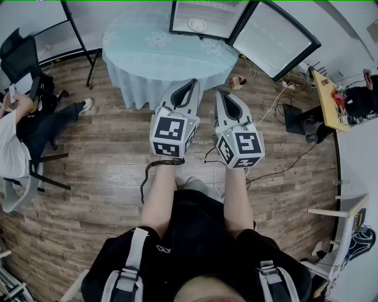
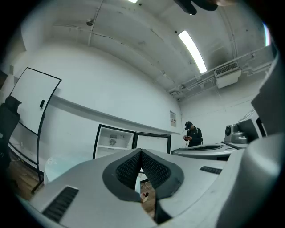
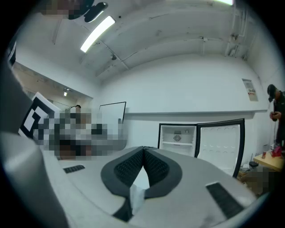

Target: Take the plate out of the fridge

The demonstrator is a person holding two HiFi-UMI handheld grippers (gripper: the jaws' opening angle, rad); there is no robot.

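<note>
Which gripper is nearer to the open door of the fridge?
Right. In the head view the fridge door stands up and right of the right gripper, well apart; the left gripper lies further left.

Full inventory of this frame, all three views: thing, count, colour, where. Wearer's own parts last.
white round plate: one, white, on a shelf inside the open fridge
black-framed fridge: one, white inside, door swung open, behind the table
round table with pale blue flowered cloth: one, in front of the fridge
whiteboard on a black stand: one, white, left of the fridge
wood plank floor: brown, throughout
black cables: several, on the floor at right
seated person: one, dark trousers, far left
standing person: one, in black, right of the fridge
left gripper: grey, fingers shut, empty
right gripper: grey, fingers shut, empty
</note>
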